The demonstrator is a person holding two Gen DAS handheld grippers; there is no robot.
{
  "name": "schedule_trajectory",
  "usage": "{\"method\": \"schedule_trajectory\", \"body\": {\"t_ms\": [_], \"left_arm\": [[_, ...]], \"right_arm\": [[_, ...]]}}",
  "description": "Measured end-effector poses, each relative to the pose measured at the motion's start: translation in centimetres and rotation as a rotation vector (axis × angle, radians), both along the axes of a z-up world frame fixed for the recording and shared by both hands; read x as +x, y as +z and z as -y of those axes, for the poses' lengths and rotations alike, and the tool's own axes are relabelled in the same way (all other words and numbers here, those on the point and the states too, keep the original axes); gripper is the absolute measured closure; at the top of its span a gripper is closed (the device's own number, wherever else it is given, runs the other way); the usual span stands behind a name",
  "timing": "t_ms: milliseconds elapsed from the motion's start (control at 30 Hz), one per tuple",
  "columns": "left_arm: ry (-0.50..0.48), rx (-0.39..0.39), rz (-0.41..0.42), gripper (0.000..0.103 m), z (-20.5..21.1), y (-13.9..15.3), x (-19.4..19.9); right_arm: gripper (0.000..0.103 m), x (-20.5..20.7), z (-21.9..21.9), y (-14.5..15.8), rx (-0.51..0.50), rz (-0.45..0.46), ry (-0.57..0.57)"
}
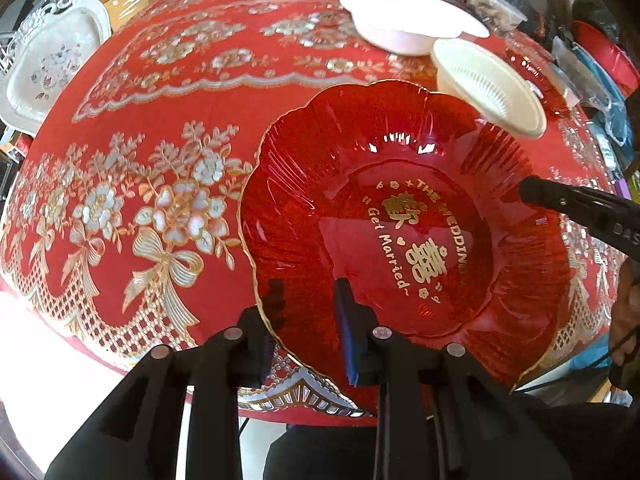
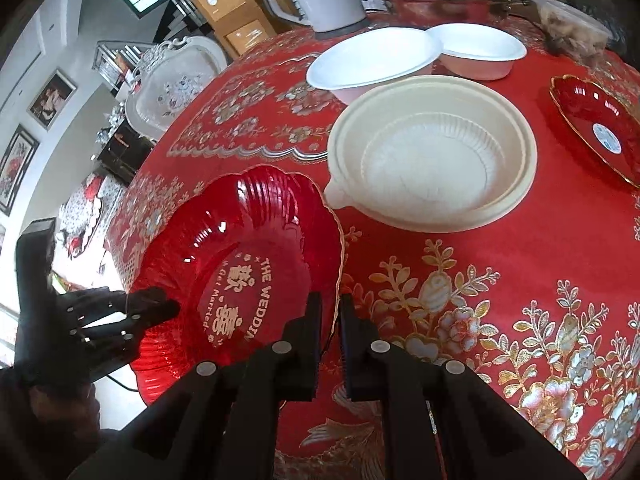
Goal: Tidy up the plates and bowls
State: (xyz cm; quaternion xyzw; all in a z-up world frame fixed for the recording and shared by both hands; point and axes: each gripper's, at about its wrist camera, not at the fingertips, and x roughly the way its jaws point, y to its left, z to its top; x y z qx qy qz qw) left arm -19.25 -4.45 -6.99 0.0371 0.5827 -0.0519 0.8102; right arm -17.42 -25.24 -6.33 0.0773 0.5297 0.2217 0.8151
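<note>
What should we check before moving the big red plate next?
1. Left gripper shut on red plate rim: ok.
2. Right gripper shut on the opposite rim: ok.
3. Plate level: not ok, it tilts in the right wrist view.
4. Plate clear of the cream bowl: cannot tell, their rims look very close.
5. Second red plate free to stack on: ok, nothing lies in it.
6. White bowls out of the way: ok, they sit farther back on the table.
</note>
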Motion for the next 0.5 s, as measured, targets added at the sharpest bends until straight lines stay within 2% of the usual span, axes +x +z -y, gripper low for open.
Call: {"method": "schedule_trajectory", "body": {"t_ms": [133,200,267,333,367,500], "left_arm": [[0.021,-0.045,-0.059,0.053,-0.1,-1.3,0.3],[0.027,-0.065,-0.078,0.045,-0.1,-1.7,0.4],[0.028,-0.068,-0.081,0.027,0.1,-1.7,0.5],[0.025,-0.062,-0.063,0.025,0.3,-1.2,0.5],[0.025,-0.065,-0.054,0.025,0.5,-1.0,0.4],[0.017,-0.022,0.001,0.024,0.7,0.3,0.4]], "right_arm": [[0.090,-0.5,-0.4,0.1,-0.013,0.015,0.041],[0.090,-0.5,-0.5,0.1,-0.011,0.023,0.057],[0.087,-0.4,-0.4,0.2,-0.006,0.029,0.055],[0.082,-0.4,0.1,0.4,0.006,0.040,0.042],[0.075,-0.3,0.4,0.5,0.011,0.046,0.033],[0.058,-0.5,2.2,2.0,0.029,0.112,-0.020]]}}
